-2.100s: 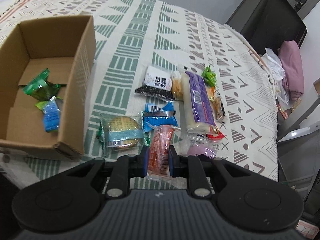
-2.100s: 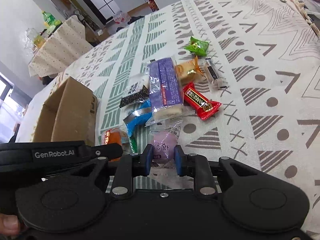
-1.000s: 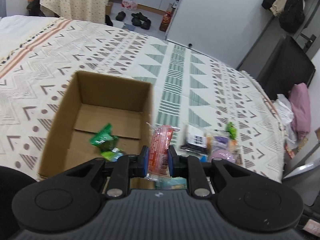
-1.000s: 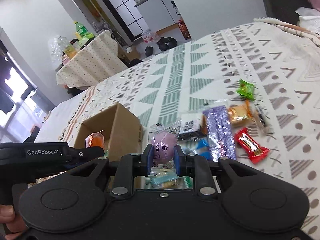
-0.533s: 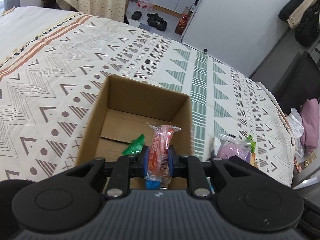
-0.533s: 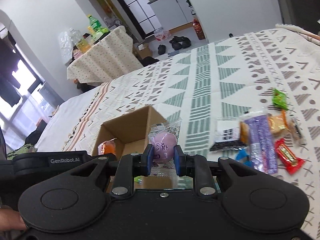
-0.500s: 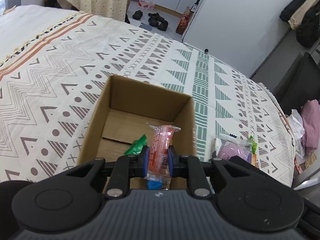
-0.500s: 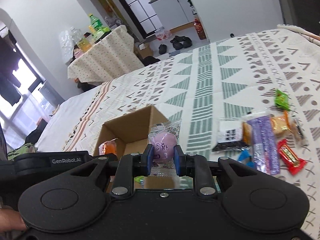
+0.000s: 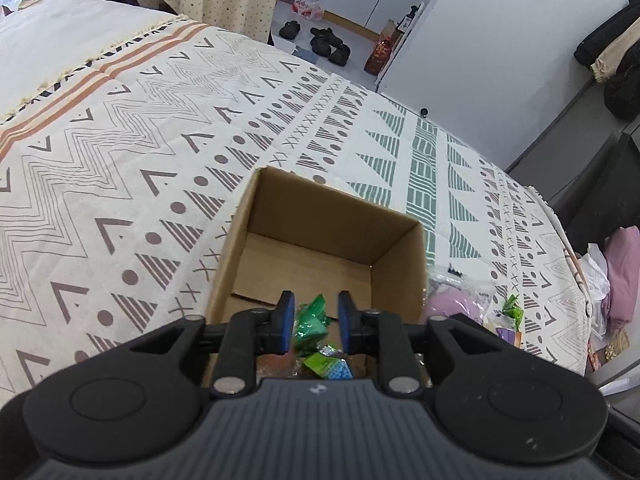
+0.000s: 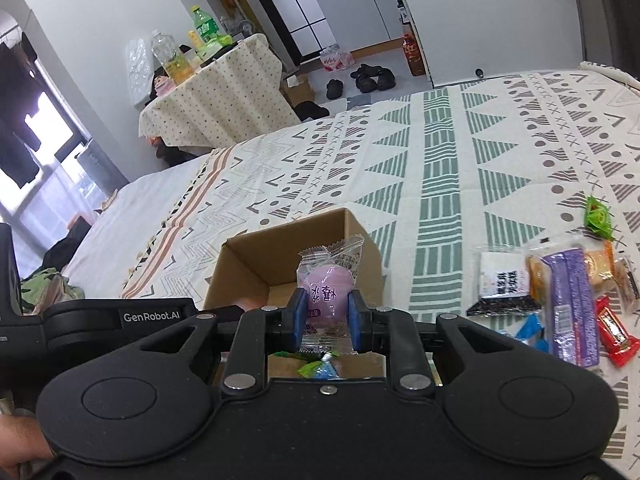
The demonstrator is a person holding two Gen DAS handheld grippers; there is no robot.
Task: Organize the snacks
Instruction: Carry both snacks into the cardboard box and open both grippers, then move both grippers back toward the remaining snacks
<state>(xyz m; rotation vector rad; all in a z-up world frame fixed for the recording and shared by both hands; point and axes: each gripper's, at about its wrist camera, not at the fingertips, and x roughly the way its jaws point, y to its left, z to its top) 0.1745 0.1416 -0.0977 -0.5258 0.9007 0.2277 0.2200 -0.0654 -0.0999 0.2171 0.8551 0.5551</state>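
Leftward, patterned bedspread [image 9: 120, 152] lies bare, open room around cardboard box [image 9: 400, 264]. Left gripper [image 9: 314, 316] over box; jaws just opening, slightly parted, nothing between; orange packet [image 9: 276, 362] below, half hidden. Right gripper [image 10: 325, 316] near box edge, jaws clamped on purple sweet [image 10: 327, 286]. Loose snacks [image 10: 572, 300] rightward, some cut off.
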